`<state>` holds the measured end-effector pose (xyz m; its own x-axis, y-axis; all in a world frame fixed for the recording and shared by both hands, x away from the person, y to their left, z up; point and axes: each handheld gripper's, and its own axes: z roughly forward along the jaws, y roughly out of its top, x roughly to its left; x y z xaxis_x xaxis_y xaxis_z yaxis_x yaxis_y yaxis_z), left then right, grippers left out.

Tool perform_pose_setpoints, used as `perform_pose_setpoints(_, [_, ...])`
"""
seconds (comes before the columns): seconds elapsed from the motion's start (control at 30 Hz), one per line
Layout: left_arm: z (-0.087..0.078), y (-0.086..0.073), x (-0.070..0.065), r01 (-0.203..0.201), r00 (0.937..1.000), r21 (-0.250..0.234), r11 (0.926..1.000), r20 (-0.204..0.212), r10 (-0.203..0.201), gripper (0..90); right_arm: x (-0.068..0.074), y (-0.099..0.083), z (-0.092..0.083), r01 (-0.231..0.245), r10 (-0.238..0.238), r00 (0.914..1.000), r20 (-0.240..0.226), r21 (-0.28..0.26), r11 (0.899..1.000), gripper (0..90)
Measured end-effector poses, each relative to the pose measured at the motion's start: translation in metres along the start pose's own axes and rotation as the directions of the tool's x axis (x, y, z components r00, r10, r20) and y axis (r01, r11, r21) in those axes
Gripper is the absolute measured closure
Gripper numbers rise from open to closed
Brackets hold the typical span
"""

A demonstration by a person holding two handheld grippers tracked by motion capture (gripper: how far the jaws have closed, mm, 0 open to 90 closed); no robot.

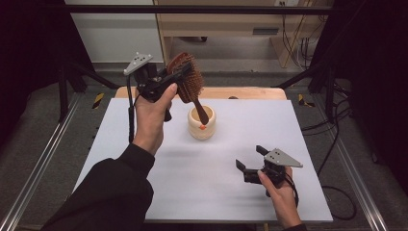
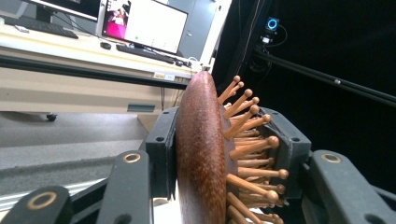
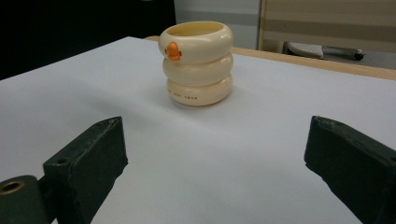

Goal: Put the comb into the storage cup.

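A brown wooden hairbrush with peg bristles is raised above the table, my left gripper shut on its head. In the left gripper view the brush is squeezed between the jaws, with its bristles to the right. Its dark handle slants down over the mouth of a cream ringed cup with an orange mark. I cannot tell whether the handle tip is inside. My right gripper is low over the table's front right, open and empty. In the right gripper view the cup stands upright ahead of the gripper.
The white table top has a wooden strip along its far edge. Metal rails run down both sides and cables lie on the floor at the right. A desk with monitors stands beyond.
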<state>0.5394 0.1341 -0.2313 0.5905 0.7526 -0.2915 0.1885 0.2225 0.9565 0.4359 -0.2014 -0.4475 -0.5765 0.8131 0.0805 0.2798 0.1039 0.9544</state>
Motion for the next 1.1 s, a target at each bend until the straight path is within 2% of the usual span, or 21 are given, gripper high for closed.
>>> perform_pose_setpoints(0.33, [0.011, 0.005, 0.008, -0.002, 0.9997, -0.035, 0.9994, -0.025, 0.001, 51.5, 0.000, 0.000, -0.001, -0.017, 0.017, 0.9998, -0.011, -0.003, 1.000, 5.9])
perform_pose_setpoints(0.47, [0.015, 0.004, 0.010, -0.004, 0.9995, -0.031, 0.9995, -0.030, 0.003, 51.5, 0.001, 0.000, 0.000, -0.018, 0.018, 0.9998, -0.006, -0.002, 1.000, 6.0])
perform_pose_setpoints(0.8, [0.025, 0.006, 0.007, -0.038, 0.9985, -0.031, 0.9988, -0.040, 0.036, 51.4, 0.000, 0.000, -0.002, -0.023, 0.023, 0.9997, -0.001, -0.012, 1.000, 6.0])
perform_pose_setpoints(1.1, [0.035, 0.001, 0.014, -0.044, 0.9973, -0.025, 0.9987, -0.060, 0.042, 51.4, -0.001, 0.000, -0.003, -0.026, 0.026, 0.9997, -0.001, -0.014, 1.000, 5.9])
